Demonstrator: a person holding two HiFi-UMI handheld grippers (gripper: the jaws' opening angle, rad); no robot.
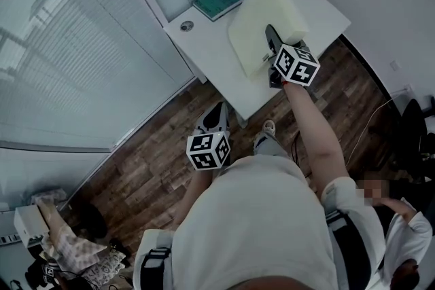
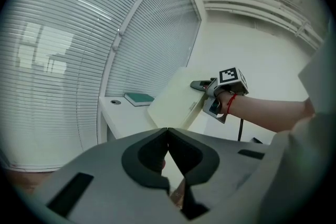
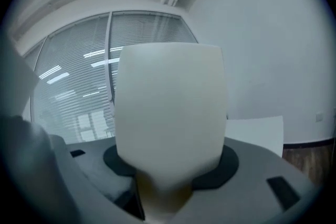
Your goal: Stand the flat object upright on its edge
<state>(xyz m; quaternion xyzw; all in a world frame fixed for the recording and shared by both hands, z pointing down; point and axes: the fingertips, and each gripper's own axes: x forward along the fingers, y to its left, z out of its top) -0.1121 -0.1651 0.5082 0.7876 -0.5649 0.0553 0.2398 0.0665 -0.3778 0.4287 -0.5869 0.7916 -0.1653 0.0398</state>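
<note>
One claw, the right claw [image 1: 272,44], squeezes the near edge of the soft pale pad [image 1: 262,7]. It holds the pad tipped up over the white table [image 1: 204,44] so it can stand. The left claw [image 1: 219,113] waits far behind, closed and empty.

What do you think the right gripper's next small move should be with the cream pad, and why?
Probably tip the gripped edge a little higher. The right gripper has its jaws clamped on the cream pad, which leans at a slant, its lower edge apparently on the white table, not upright yet. The left gripper is shut and away from it.
</note>
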